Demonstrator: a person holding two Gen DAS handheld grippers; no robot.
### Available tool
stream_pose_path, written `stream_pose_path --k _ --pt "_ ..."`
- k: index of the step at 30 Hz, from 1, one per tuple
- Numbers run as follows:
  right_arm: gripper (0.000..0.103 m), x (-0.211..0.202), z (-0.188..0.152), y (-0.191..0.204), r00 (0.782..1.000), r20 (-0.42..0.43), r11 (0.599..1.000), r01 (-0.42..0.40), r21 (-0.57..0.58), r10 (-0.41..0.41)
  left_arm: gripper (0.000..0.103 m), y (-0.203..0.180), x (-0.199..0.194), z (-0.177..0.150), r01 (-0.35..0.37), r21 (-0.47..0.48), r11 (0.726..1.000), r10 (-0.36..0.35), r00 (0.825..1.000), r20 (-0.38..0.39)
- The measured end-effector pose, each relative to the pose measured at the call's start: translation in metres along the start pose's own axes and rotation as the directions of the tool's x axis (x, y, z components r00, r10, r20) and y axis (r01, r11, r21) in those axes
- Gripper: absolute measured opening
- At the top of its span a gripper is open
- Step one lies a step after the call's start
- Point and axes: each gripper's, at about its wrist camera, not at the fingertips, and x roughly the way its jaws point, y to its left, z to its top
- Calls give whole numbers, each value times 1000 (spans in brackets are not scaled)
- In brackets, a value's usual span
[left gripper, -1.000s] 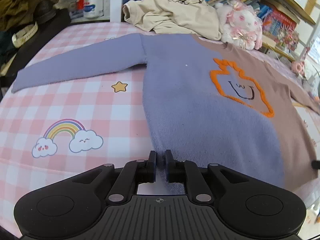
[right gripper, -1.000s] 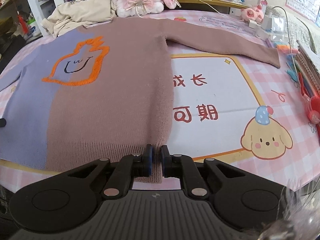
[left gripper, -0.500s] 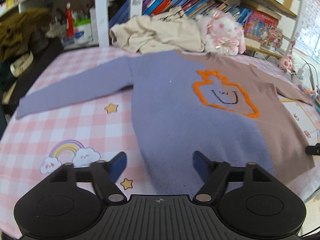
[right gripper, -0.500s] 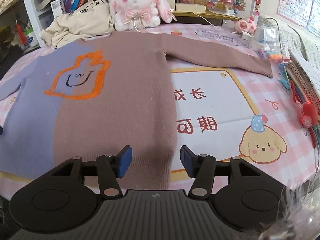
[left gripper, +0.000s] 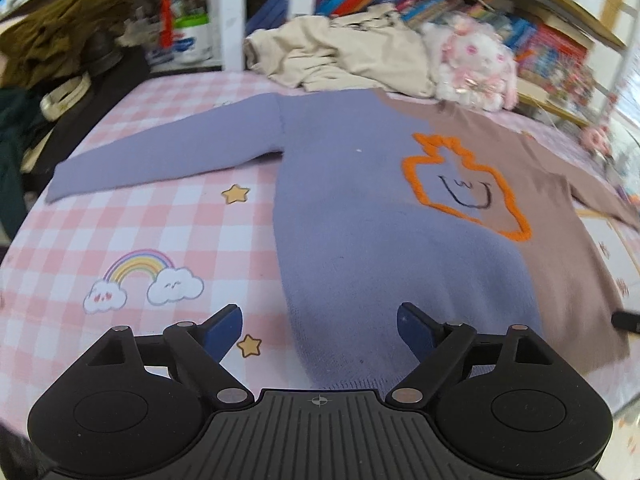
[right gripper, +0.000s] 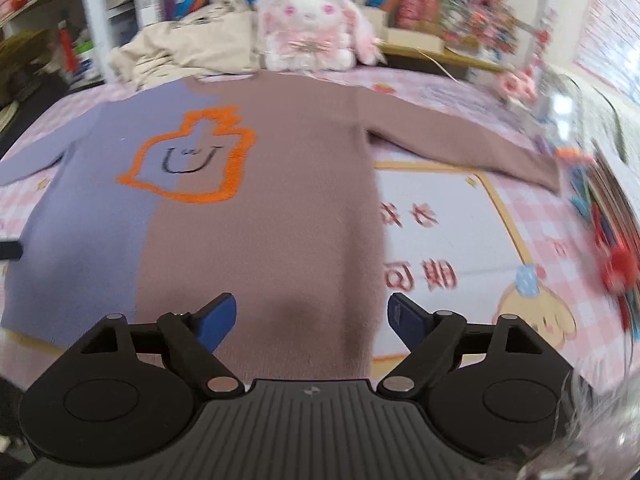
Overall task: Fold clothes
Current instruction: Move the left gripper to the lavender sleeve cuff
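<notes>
We see the two-tone sweater (left gripper: 372,240) flat on the checked cloth (left gripper: 132,216); our left gripper (left gripper: 320,324) and right gripper (right gripper: 312,316) have just been opening, jaws released, gripping nothing.

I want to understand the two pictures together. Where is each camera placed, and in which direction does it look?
Left wrist: on the left gripper, jaws open, looking down over the lilac half of the lilac-and-brown knitted sweater.
Right wrist: on the right gripper, jaws open, over the brown half.
Shared: the sweater's orange outlined bottle motif, white plush rabbit.
</notes>
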Motion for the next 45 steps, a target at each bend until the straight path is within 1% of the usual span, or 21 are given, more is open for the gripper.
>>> stream_pose_path --k 3,5,8,10,13,16,20,23,26,30,33,38,42,45 --pt "84 10 9 -1 999 -2 998 -44 -55 44 87 -4 -4 -2 -39 -69 997 39 999 12" --pt "84 19 16 -3 997 -13 993 -82 -82 82 87 -10 -9 -6 -62 -88 994 65 997 30" --pt "84 30 24 -3 992 -19 981 -126 -148 124 87 -19 -14 -12 -114 -86 990 119 991 57" --pt "84 37 28 -5 988 -30 972 -157 -176 154 87 -23 -16 -15 -147 -105 984 154 986 58" --pt "84 46 32 -9 982 -41 962 -190 -198 185 87 -20 -18 -15 -178 -147 973 189 980 65" --pt "84 52 36 -13 980 -48 960 -197 -198 191 87 -12 -19 -9 -199 -188 962 215 974 66" --pt "86 56 38 -16 983 -51 967 -184 -178 178 87 4 -15 4 -186 -233 954 207 976 66" --pt "87 57 38 -14 987 -49 976 -159 -150 154 87 20 -8 13 -189 -241 952 211 975 68" --pt "87 58 38 -7 991 -39 986 -131 -104 127 86 47 1 24 -178 -250 952 202 977 70" --pt "87 54 41 12 996 -18 995 -88 -43 87 86 91 14 39 -186 -280 942 216 973 78" --pt "87 52 39 31 998 -21 997 -67 -28 67 86 127 26 50 -194 -301 934 227 971 77" --pt "87 45 30 63 1000 -26 1000 -5 -29 5 86 181 47 64 -219 -321 921 259 962 88" --pt "87 41 21 78 997 -56 999 45 -7 -45 86 226 59 71 -224 -393 892 282 955 95" --pt "87 36 16 86 995 -70 997 74 4 -74 85 252 65 75 -199 -447 872 272 957 104"
